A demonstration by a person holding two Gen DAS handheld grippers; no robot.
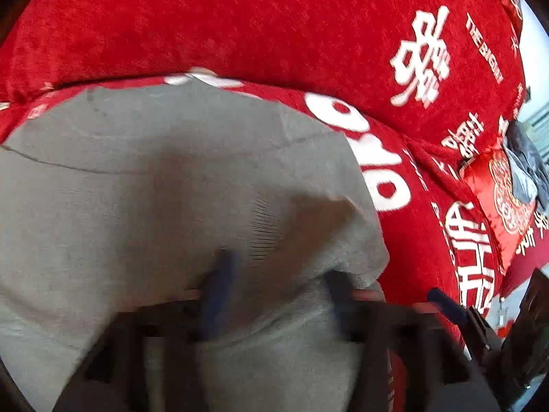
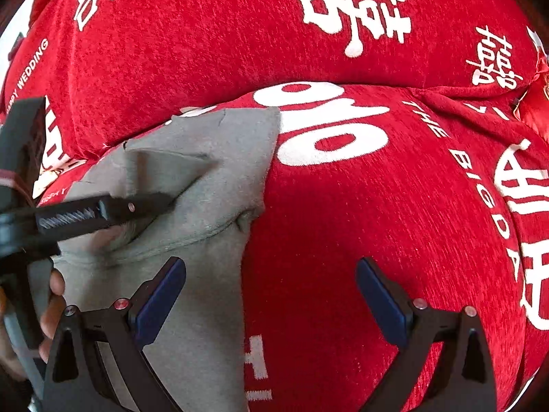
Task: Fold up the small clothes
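Note:
A small grey garment [image 1: 154,178] lies on a red cover with white characters [image 1: 429,223]. My left gripper [image 1: 279,285] points down into the garment. Its blue-padded fingers [image 1: 219,281] stand apart with loose grey cloth bunched between and around them, and the pads do not visibly press on it; the picture is blurred. In the right wrist view the grey garment [image 2: 206,240] lies at the left, with a black finger [image 2: 137,206] of the left gripper resting on a raised fold. My right gripper [image 2: 271,295] is open and empty: its left pad is over the garment's edge, its right pad over the red cover [image 2: 377,206].
The red-covered surface rises into a padded back [image 1: 240,17] behind the garment. At the far right a red satin cushion [image 1: 494,185] carries dark clothes [image 1: 525,164]. A person's hand [image 2: 51,309] holds the left gripper at the left edge.

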